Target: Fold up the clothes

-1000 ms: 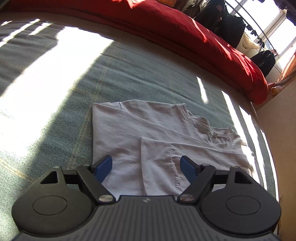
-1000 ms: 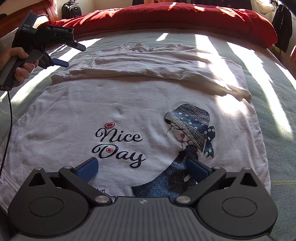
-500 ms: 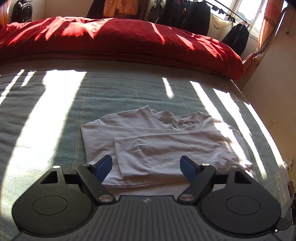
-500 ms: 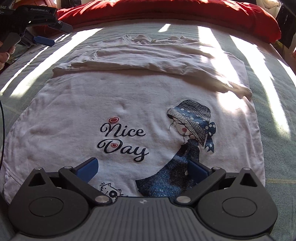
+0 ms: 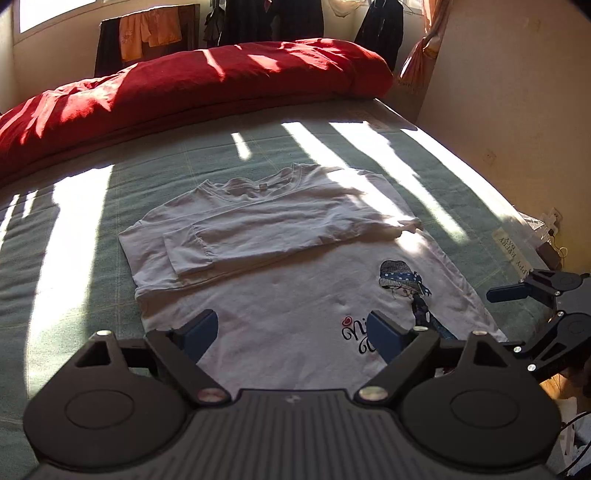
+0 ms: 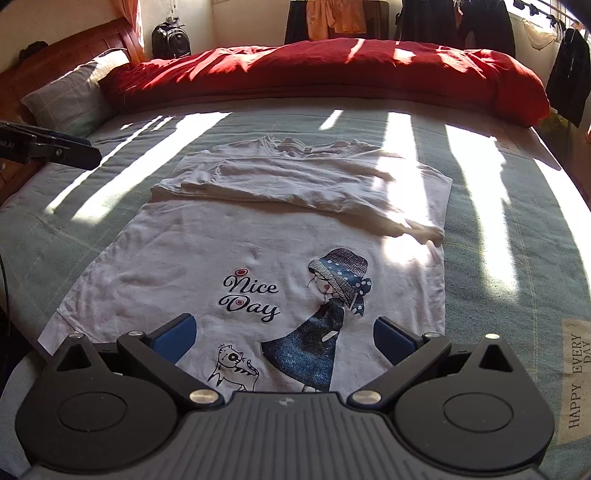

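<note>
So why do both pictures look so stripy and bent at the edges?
Right wrist view: hard sunlight bars cross the bed sheet and bleach part of the white T-shirt. Left wrist view: same glare; the fisheye lens curves the red duvet and darkens the corners.

We see a white cotton long-sleeved shirt [image 6: 207,251] lying flat, print side up ("Nice Day"), both sleeves folded across its far end.

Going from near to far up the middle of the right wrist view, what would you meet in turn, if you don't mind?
Right claw → cat print → "Nice Day" lettering → folded sleeves → collar → green bedsheet → red duvet → hanging clothes.
</note>
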The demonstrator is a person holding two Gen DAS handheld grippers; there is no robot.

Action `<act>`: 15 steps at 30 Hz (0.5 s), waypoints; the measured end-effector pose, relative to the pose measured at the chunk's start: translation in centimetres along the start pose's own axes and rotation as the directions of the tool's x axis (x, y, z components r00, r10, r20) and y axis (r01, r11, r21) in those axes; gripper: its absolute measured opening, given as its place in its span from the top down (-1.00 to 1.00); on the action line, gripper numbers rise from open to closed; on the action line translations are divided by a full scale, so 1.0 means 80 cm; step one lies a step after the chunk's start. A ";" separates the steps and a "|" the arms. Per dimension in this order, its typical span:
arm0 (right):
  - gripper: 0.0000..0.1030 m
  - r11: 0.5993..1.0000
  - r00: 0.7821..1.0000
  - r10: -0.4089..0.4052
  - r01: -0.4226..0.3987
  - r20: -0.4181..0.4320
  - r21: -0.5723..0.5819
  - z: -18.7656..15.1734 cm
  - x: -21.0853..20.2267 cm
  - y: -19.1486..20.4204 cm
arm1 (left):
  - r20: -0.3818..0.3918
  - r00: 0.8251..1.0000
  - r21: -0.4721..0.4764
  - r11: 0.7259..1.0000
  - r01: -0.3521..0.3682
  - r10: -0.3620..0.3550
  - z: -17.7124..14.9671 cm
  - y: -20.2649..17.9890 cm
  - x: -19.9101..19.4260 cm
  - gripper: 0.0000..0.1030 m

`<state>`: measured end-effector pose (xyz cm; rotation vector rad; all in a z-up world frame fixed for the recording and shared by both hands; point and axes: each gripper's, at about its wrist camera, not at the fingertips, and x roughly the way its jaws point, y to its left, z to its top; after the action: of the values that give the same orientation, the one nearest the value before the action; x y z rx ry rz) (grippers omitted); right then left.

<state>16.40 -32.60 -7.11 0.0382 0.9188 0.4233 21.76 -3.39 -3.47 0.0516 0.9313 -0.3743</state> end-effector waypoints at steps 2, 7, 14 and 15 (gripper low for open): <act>-1.00 0.997 0.999 0.043 -0.042 -0.011 0.061 -0.014 0.017 -0.004 | -0.041 0.999 -0.039 0.999 0.002 -0.003 -0.030 -0.006 0.025 -0.70; -1.00 0.978 0.989 0.141 -0.134 -0.037 0.159 -0.048 0.060 -0.003 | -0.094 0.995 -0.147 0.989 -0.002 -0.012 -0.099 -0.010 0.077 -0.70; -1.00 0.962 0.987 0.155 -0.143 -0.033 0.234 -0.077 0.063 -0.022 | -0.056 0.998 -0.167 0.986 -0.011 0.001 -0.149 -0.011 0.075 -0.72; -1.00 0.963 0.988 0.147 -0.134 -0.038 0.232 -0.080 0.060 -0.025 | -0.062 0.998 -0.154 0.988 -0.017 0.007 -0.152 -0.013 0.073 -0.72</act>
<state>14.63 -33.56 -15.09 0.3059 1.0192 0.4496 15.16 -3.59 -15.24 -0.0735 1.0177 -0.2897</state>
